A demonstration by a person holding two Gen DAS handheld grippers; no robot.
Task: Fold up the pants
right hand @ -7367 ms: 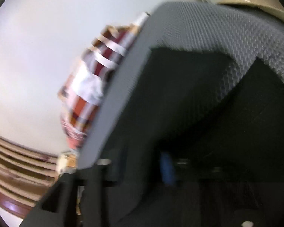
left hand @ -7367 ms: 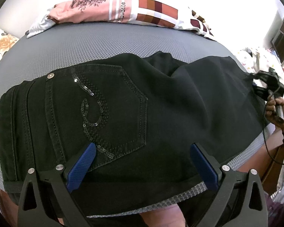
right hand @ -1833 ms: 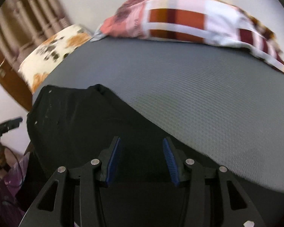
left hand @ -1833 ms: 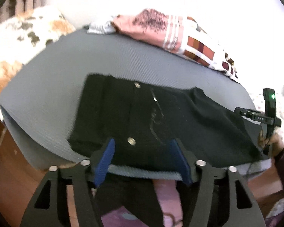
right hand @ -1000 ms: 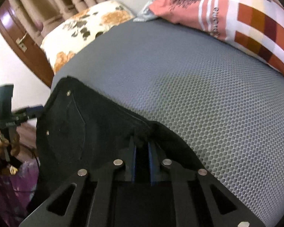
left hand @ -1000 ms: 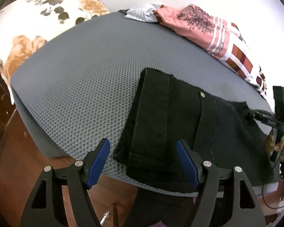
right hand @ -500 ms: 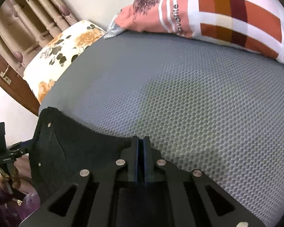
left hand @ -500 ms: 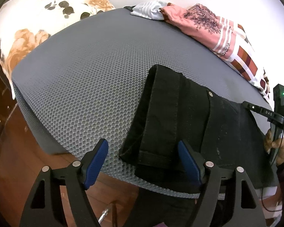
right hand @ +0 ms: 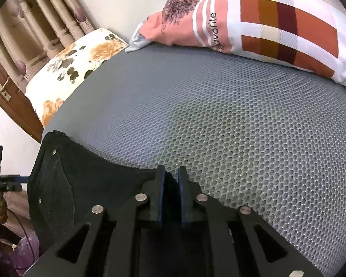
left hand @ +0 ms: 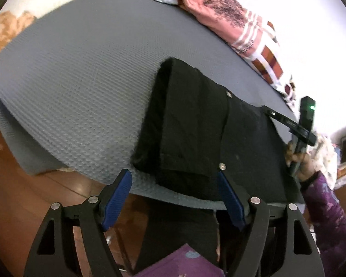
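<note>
Lying folded at the near edge of the grey honeycomb-textured mattress, the black pants are seen as a flat rectangle with metal rivets.

A fold of black cloth is seen between the opening jaws of the right gripper; the left gripper is held wide and empty above the waistband. The curtains are shown only in the right view.

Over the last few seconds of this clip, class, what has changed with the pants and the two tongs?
The black pants, earlier spread wide across the grey mattress, now lie folded into a narrower stack near its front edge. The right tongs, open before, closed on the pants' edge and are now opening, cloth still between them. The left tongs stayed open, holding nothing. The patterned pillow has not moved.
</note>
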